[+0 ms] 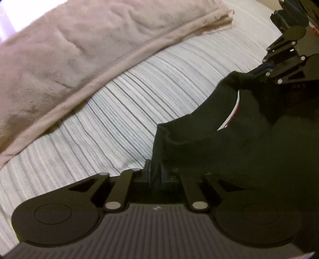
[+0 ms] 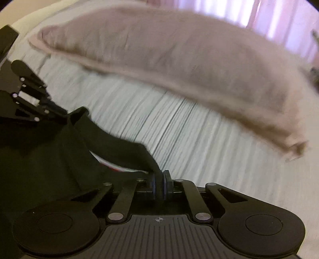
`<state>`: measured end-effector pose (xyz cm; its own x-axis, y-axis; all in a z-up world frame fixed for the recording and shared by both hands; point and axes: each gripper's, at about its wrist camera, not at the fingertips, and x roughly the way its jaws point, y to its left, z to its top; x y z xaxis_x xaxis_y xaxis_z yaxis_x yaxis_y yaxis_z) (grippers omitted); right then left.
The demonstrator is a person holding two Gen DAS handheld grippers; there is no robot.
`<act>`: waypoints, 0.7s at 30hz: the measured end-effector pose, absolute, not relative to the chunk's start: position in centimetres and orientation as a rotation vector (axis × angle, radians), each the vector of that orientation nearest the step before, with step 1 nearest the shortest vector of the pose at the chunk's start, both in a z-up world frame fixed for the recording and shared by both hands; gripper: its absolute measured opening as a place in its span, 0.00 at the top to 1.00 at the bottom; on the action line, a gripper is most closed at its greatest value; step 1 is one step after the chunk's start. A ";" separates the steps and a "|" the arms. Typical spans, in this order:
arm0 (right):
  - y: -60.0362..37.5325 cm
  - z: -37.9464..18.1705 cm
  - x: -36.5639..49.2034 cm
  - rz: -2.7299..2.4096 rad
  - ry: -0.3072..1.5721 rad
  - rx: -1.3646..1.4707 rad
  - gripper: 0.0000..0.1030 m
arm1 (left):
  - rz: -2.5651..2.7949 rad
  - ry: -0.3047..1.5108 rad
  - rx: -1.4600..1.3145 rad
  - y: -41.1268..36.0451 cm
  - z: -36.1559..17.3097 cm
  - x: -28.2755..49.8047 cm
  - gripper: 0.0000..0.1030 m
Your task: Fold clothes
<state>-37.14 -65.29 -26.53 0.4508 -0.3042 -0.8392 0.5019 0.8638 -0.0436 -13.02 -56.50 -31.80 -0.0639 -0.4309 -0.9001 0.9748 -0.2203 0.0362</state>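
A black garment (image 1: 229,139) with a white and red neck label hangs stretched between my two grippers above a striped bedsheet (image 1: 119,119). In the left wrist view my left gripper (image 1: 156,169) is shut on one top corner of the cloth. The right gripper (image 1: 265,69) shows at the upper right, pinching the other corner. In the right wrist view my right gripper (image 2: 159,179) is shut on the black garment (image 2: 59,159) at its edge near the label. The left gripper (image 2: 57,111) appears at the left, holding the far corner. Most of the garment hangs out of sight.
A pinkish-beige pillow (image 1: 69,49) lies across the bed beyond the cloth, also seen as the pillow (image 2: 179,69) in the right wrist view. Bright pink curtains (image 2: 259,16) stand behind it. Striped sheet (image 2: 199,139) spreads between pillow and grippers.
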 end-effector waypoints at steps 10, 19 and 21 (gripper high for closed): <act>-70.0 -25.4 -34.4 -0.668 0.822 0.237 0.32 | -1.426 0.597 0.886 -59.4 -26.6 -9.9 0.79; -61.2 -24.7 -40.1 -0.699 0.788 0.429 0.32 | -1.287 0.686 0.883 -49.3 -25.2 -6.2 0.69; -58.1 -24.3 -40.9 -0.680 0.779 0.504 0.32 | -1.233 0.718 0.874 -45.5 -24.4 -4.9 0.62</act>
